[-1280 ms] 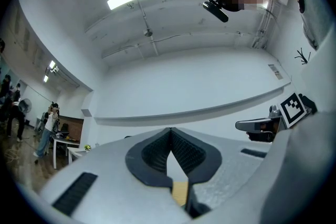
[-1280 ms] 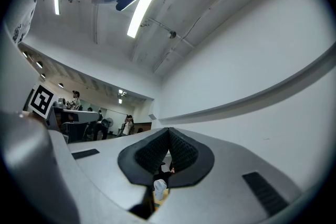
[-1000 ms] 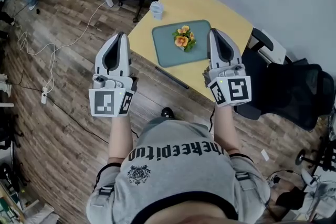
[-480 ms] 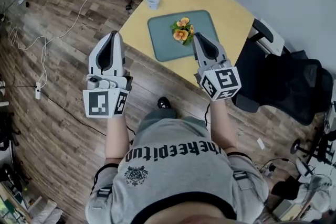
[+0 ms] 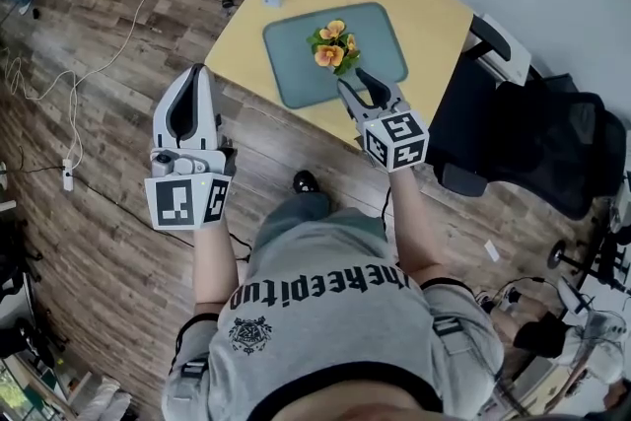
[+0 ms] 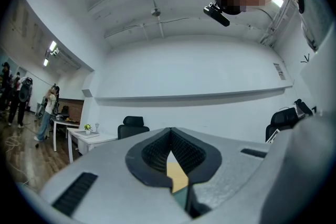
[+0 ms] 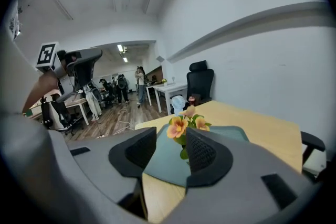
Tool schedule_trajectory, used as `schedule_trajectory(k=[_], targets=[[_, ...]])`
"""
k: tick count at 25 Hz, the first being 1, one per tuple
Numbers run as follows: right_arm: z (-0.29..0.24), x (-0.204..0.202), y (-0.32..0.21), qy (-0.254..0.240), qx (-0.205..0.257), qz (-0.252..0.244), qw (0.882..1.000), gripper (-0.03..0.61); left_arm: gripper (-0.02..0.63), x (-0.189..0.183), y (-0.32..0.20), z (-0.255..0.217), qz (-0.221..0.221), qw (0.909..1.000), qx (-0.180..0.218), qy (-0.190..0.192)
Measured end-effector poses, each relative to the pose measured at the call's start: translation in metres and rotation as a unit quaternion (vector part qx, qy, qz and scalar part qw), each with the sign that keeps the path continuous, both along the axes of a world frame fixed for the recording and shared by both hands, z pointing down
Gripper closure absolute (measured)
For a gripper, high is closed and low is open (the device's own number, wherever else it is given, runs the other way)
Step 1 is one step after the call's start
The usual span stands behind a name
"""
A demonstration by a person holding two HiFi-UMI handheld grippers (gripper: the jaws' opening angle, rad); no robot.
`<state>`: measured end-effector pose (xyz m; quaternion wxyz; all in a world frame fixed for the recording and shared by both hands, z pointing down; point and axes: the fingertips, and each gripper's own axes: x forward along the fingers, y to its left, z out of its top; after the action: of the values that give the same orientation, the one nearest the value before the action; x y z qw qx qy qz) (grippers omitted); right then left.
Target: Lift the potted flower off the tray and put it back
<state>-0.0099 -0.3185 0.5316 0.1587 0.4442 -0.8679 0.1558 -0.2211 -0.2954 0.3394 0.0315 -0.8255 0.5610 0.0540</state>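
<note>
Right gripper view: fingers (image 7: 203, 153) opening w/o touching potted flower (image 7: 178, 127).

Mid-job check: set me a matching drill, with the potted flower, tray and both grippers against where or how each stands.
1 potted flower
2 tray
3 left gripper
4 right gripper

A jaws together, away from the tray
B flat on the yellow table
C jaws apart, at the tray's near edge
D standing on the tray

Pairs: 1-D, 2-B, 3-A, 4-C. The right gripper's jaws are opening; the flower lies beyond their tips.
</note>
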Motion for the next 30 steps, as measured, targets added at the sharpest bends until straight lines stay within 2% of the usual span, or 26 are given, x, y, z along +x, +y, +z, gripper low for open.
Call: schedule_trajectory(k=[5,14,20,30], targets=[[0.042,0.007,-0.007,0.023,-0.032,-0.006,0.999,0.336,0.611,0.001,0.0,0.007,-0.001,1.0,-0.008,-0.005],[0.098,0.02,-0.037,0.064,-0.074,0.005,0.995,0.23,0.611,-0.006,-0.002,0.019,-0.009,0.9996,-0.022,-0.015],[0.117,0.014,-0.055,0.085,-0.082,-0.001,0.993,0.207,0.611,-0.015,-0.005,0.029,-0.017,0.999,-0.035,-0.022],[0.134,0.003,-0.081,0.098,-0.083,0.003,0.992,0.204,0.611,-0.024,-0.008,0.04,-0.025,0.998,-0.049,-0.031]])
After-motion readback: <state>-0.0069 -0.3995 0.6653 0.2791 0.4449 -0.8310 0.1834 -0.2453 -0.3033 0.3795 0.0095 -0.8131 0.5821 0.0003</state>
